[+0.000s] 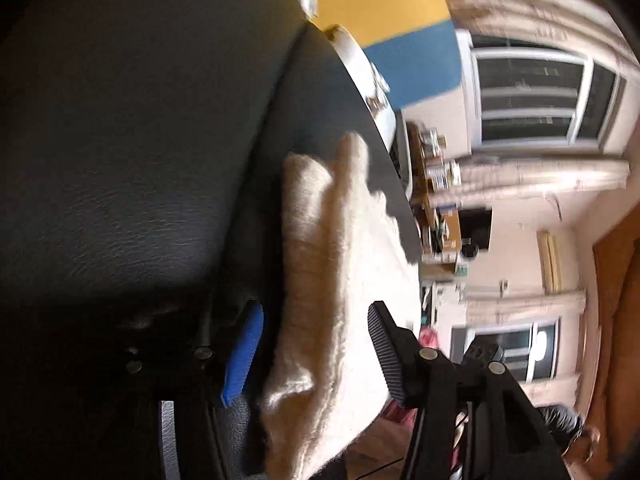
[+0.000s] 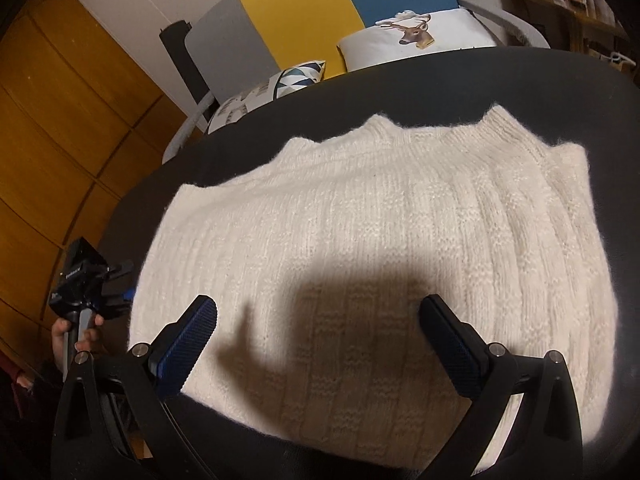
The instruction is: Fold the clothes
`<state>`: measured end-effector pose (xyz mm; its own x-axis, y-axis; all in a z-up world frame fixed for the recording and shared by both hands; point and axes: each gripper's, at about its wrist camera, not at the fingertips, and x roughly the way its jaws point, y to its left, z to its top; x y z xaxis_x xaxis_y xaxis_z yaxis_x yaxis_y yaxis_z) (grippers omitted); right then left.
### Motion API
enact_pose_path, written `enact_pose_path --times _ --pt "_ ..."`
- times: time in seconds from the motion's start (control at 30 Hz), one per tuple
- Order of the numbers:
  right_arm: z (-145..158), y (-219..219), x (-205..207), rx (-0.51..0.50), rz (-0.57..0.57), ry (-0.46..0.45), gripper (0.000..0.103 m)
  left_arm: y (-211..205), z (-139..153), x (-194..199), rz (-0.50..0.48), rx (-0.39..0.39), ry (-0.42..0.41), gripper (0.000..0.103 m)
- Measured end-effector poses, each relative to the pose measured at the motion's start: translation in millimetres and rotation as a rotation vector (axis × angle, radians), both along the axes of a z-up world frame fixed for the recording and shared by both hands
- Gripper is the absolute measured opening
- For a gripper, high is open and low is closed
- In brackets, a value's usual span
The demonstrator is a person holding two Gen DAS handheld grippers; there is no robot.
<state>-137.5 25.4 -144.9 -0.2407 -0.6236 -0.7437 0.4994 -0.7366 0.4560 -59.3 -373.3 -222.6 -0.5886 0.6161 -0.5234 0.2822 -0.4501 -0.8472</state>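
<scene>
Sweater (image 2: 380,240), cream ribbed knit, lies flat on the dark table (image 2: 520,80); soft, bulky, stretch-prone, so pinch its doubled edge between the spread left gripper (image 1: 316,344); right gripper (image 2: 318,340) hovers agape.

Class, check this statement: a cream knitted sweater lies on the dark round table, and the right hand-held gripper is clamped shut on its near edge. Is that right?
Not quite. The right wrist view shows the right hand-held gripper open, jaws spread wide above the cream knitted sweater, gripping nothing. The sweater does lie on the dark round table.
</scene>
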Motion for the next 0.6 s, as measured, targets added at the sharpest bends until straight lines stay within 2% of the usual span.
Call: enact_pose_path --times 0.13,0.23,0.47,0.5,0.53,0.6 --pt "-0.2 -2.4 2.5 0.026 -0.009 0.000 0.103 13.8 4.1 -18.4 -0.081 -0.090 -0.004 0.056" --pt "-0.1 -4.1 3.4 0.040 -0.010 0.001 0.103 17.4 3.7 -30.0 -0.105 -0.098 0.003 0.056" --pt "5.1 -5.0 -0.2 0.056 -0.012 0.016 0.103 35.7 4.4 -48.1 -0.117 -0.138 0.079 0.058" --pt "6.8 -4.2 -1.6 0.062 -0.012 0.022 0.103 37.2 4.3 -47.3 -0.115 -0.143 0.087 0.056" --pt "8.5 -3.3 -3.1 0.069 -0.011 0.029 0.103 38.9 3.9 -47.3 -0.115 -0.147 0.091 0.047" --pt "12.0 0.0 -7.3 0.091 -0.004 0.045 0.103 42.3 -0.6 -48.5 -0.122 -0.144 0.075 0.019"
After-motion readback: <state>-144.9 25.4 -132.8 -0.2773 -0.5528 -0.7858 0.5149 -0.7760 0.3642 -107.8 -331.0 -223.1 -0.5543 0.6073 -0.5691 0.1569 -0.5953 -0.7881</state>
